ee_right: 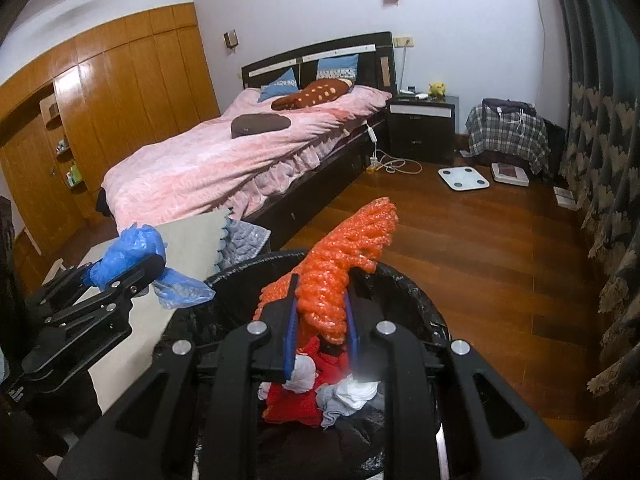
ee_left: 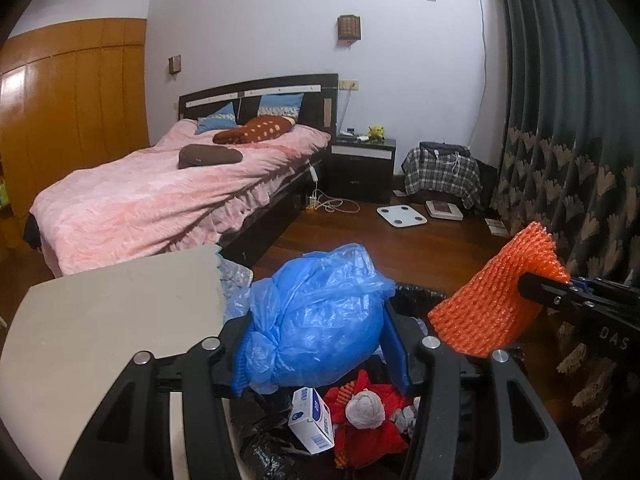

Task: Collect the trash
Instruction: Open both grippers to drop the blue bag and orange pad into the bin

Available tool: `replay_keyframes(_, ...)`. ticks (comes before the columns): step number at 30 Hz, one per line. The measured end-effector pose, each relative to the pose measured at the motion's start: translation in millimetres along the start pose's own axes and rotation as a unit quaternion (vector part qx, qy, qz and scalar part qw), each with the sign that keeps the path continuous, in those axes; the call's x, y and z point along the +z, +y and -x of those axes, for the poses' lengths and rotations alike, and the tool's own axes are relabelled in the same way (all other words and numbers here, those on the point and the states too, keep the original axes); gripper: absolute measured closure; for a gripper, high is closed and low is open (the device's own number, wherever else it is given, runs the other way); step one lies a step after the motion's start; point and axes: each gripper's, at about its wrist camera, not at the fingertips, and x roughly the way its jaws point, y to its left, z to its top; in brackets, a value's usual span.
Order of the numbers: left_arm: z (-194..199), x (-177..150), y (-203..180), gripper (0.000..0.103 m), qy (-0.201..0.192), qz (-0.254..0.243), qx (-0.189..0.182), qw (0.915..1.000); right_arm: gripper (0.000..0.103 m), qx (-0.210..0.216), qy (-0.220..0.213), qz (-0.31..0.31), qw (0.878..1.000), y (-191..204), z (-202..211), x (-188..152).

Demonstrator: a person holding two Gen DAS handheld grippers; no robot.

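The left gripper [ee_left: 320, 344] clasps a crumpled blue plastic bag [ee_left: 316, 312], the right gripper [ee_right: 320, 316] an orange foam net sleeve [ee_right: 344, 268]; released off-centre, either light piece could miss the black-lined bin [ee_right: 416, 292] beneath.

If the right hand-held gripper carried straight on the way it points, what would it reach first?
Probably the black-lined trash bin: the right hand-held gripper, shut on the orange foam net, points down over its opening, so the far inner wall likely comes first. Depth is unclear.

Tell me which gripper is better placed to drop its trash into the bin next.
Probably the right gripper: its orange foam net hangs over the black-lined bin. The left gripper, holding the blue plastic bag, sits nearer the rim.
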Motion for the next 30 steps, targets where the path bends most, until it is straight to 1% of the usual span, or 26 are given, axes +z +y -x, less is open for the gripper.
replay_keyframes(11,-26,-8,0,0.05,0.017,-0.004,-0.009,0.9998,0.084,-0.003,0.019,-0.002,1.0,-5,-24,-4)
replay_keyframes(19,-43,-13,-6,0.05,0.034,-0.004,-0.029,0.999,0.084,-0.002,0.035,-0.007,0.999,-12,-43,-11)
replay_keyframes(21,-46,-14,-7,0.049,0.038,-0.006,-0.037,0.9986,0.084,0.0,0.036,-0.01,0.999,-13,-44,-14)
replay_keyframes(23,-48,-15,-6,0.045,0.039,-0.006,-0.039,0.9984,0.079,-0.002,0.037,-0.012,0.999,-15,-45,-16)
replay_keyframes(24,-49,-16,-5,0.042,0.043,-0.005,-0.05,0.9978,0.078,-0.005,0.037,-0.012,0.999,-16,-45,-17)
replay_keyframes(26,-51,-15,-3,0.039,0.048,-0.007,-0.055,0.9973,0.065,-0.011,0.041,-0.014,0.999,-17,-46,-19)
replay_keyframes(27,-50,-16,-2,0.037,0.049,-0.008,-0.058,0.9971,0.063,-0.013,0.042,-0.016,0.999,-19,-46,-19)
replay_keyframes(29,-49,-16,0,0.03,0.051,-0.007,-0.063,0.9967,0.053,-0.016,0.042,-0.017,0.999,-20,-45,-19)
replay_keyframes(30,-47,-16,1,0.027,0.049,-0.004,-0.065,0.9967,0.05,-0.017,0.041,-0.018,0.999,-21,-45,-21)
